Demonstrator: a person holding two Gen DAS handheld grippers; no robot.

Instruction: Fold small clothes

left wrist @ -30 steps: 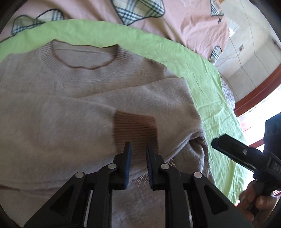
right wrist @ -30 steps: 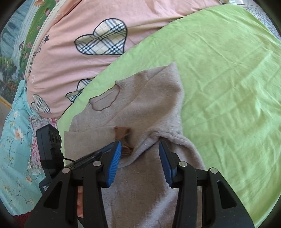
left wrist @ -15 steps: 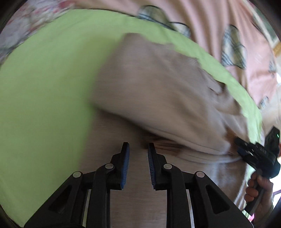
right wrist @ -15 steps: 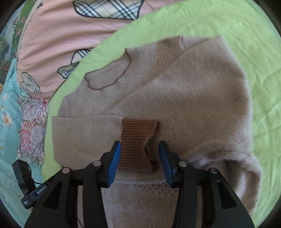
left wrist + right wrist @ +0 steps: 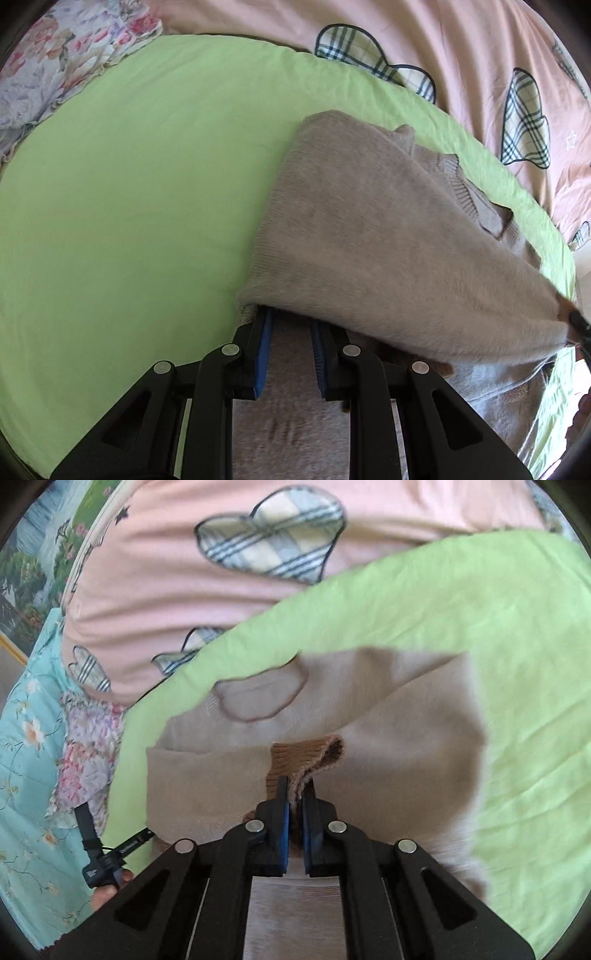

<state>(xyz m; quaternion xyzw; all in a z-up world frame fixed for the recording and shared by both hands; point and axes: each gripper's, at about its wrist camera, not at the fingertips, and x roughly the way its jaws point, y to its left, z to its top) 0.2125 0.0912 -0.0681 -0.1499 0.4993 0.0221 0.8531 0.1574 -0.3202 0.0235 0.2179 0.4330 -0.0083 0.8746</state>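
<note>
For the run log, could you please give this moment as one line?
right hand-held gripper: shut on cuff | left hand-held gripper: open, under sleeve | sheet

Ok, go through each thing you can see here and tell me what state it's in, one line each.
Sweater: lying on the green sheet, sleeves folded across the body.
Brown cuff: lifted slightly, pinched at its edge.
Right claw: shut on the brown cuff.
Left claw: open, tips tucked under a folded sleeve.
Green sheet: spread flat, lightly wrinkled.
</note>
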